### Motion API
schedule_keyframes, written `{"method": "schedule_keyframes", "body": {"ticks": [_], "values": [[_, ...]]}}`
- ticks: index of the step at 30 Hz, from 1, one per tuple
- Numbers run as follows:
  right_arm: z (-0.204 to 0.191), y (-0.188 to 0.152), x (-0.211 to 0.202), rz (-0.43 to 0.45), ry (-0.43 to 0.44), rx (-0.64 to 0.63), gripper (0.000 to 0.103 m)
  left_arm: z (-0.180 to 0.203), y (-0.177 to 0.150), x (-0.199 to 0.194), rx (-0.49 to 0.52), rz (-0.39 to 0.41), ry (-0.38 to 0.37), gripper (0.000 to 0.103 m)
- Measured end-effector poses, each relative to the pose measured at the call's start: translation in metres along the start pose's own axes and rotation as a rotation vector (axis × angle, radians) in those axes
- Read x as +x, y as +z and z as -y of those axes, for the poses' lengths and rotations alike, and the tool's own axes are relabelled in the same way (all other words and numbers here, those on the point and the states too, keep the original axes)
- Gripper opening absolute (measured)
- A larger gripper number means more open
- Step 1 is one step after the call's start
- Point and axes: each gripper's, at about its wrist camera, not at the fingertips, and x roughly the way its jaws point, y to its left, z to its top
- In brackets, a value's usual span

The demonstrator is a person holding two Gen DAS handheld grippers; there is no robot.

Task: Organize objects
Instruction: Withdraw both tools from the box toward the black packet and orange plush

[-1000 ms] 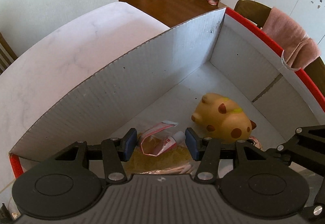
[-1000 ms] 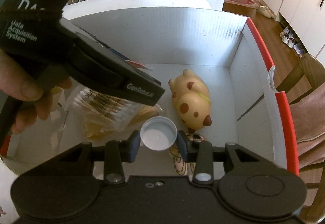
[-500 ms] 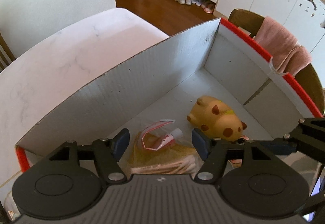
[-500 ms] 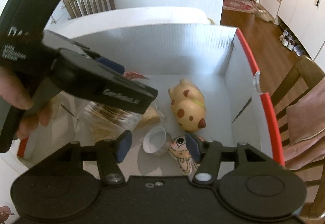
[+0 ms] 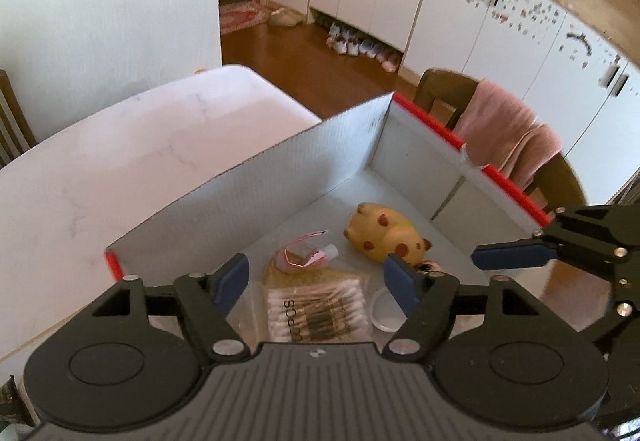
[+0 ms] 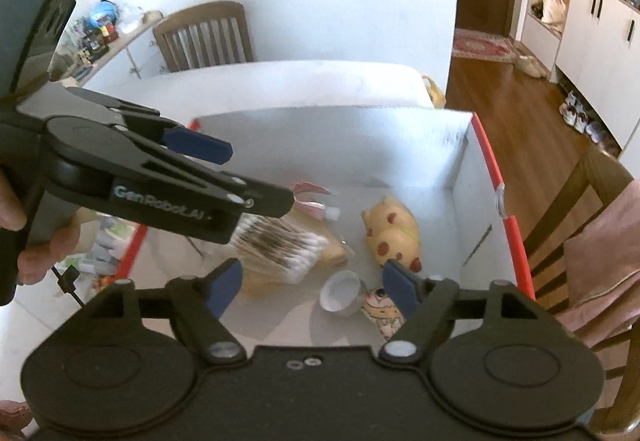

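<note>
while hovering above the white cardboard box with the red rim, left claw spread and widening, nothing between its blue pads. right claw likewise apart and widening, empty, held over the same box; its blue-tipped finger seen at the right edge of the left wrist view. inside the box, on the floor: bag of cotton swabs lying flat nearest the claws, small pink-and-white tube pouch just beyond it, yellow spotted pig toy toward the far right corner, on its side. small white round container tipped on its side near the pig, touching a little cartoon figure beside it. box resting on a white marble-look bench. beyond the bench, wooden chair with a pink towel draped over its back. person's hand gripping the left handle at the left edge of the right wrist view.
</note>
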Motion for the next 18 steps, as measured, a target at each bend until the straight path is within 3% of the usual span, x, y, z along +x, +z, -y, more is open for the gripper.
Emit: {"method": "schedule_keyframes", "body": {"ticks": [11,18], "values": [[-0.03,-0.007,-0.032,0.091,0.022,-0.015,0.101,-0.008,-0.024,-0.069,0.023,0.105,-0.033,0.082],[-0.049,-0.018,-0.048,0.129,0.021,0.024,0.102,-0.02,-0.055,-0.102,0.03,0.132,-0.02,0.083]]}}
